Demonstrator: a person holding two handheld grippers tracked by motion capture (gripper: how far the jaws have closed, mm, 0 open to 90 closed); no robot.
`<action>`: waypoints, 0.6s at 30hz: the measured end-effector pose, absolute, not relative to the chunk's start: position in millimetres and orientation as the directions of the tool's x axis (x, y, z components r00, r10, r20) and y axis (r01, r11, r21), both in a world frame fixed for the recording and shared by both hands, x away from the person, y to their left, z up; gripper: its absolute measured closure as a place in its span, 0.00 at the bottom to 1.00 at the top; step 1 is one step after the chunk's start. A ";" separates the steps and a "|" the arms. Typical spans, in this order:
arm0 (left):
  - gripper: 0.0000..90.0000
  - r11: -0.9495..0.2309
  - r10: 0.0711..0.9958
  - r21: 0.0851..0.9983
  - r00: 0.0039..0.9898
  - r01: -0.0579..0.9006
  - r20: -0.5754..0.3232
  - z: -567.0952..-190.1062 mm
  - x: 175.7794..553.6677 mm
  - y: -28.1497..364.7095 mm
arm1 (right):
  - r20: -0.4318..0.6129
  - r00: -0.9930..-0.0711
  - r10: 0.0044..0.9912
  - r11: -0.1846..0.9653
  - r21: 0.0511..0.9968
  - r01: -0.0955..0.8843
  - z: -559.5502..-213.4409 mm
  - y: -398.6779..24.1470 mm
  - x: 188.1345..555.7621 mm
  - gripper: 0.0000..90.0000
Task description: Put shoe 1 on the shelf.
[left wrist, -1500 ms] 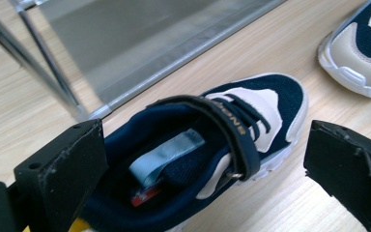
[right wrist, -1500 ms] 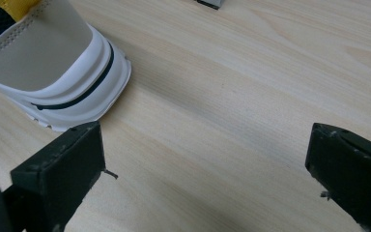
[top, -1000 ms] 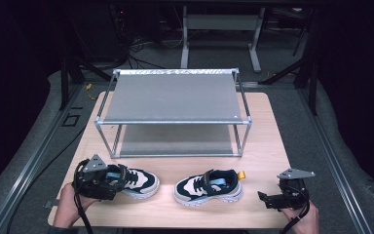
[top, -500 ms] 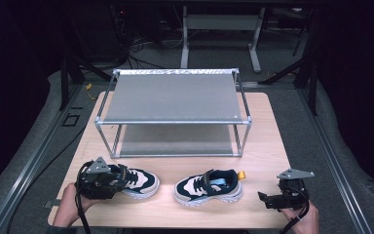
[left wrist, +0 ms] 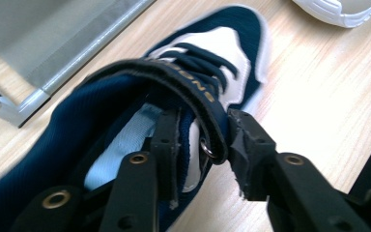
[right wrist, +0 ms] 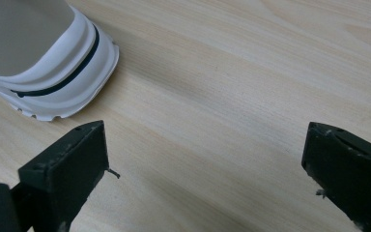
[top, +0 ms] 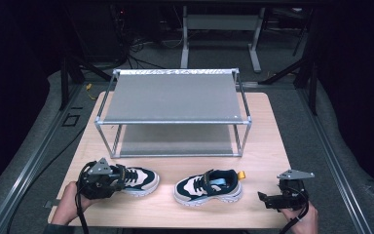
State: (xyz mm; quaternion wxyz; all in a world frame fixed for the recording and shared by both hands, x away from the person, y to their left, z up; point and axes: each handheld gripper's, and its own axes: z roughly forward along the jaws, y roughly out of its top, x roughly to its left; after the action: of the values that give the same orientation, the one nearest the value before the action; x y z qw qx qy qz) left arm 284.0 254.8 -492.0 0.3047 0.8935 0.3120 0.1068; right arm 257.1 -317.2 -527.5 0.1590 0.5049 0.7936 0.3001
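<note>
Left shoe (top: 136, 179) lying flat on bench (top: 272, 146), near front-left corner, long axis across the bench, toe toward the right, heel toward the left tongs (top: 119, 176). Sole down, upright, not tilted. In left gripper view, same shoe (left wrist: 207, 63) navy and white with dark laces, strap with gold lettering over the tongue, pale blue lining inside the collar.

Left tongs (left wrist: 200, 145) have just been closing, now clamped on the shoe's collar wall at the strap end: one jaw inside the opening, other jaw outside against the strap loop and metal ring. Held by a hand (top: 70, 202) at the bench's front-left edge.

Second shoe (top: 208, 186) just to the right, well apart from the first, parallel to it, toe toward the left, orange pull tab at the heel on the right. White sole edge (right wrist: 53, 67) of it seen in right gripper view, off to the upper left, not touching.

Right tongs (top: 262, 197) near front-right corner, pointing left toward second shoe's heel, jaws wide apart, bare wood between them (right wrist: 207, 159), nothing gripped.

Two-tier metal shoe rack (top: 175, 97) behind both shoes, mid-bench, grey mesh shelves, top and bottom tiers both bare. Rack's front leg and lower rail (left wrist: 34, 96) close behind the gripped shoe. Straight path from shoes to rack front, nothing in between.
</note>
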 end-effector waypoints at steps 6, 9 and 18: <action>0.77 -0.610 0.626 0.629 0.780 0.483 0.008 -492.8 280.9 252.9 | 0.054 -0.428 0.902 0.296 0.645 0.704 -528.7 -319.0 255.9 0.02; 0.78 -0.589 0.646 0.643 0.763 0.488 0.013 -491.1 277.7 249.1 | 0.050 -0.420 0.906 0.288 0.655 0.698 -528.6 -320.4 255.0 0.03; 0.78 -0.468 0.768 0.681 0.640 0.563 -0.001 -486.1 270.6 228.8 | 0.053 -0.420 0.906 0.286 0.656 0.698 -527.1 -319.3 255.1 0.03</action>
State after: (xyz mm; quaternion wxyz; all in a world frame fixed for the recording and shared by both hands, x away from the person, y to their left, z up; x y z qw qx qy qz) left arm 270.6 228.8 -486.1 0.3314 0.8428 0.3950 0.1546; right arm 255.1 -319.3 -527.1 0.1682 0.5116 0.7839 0.3089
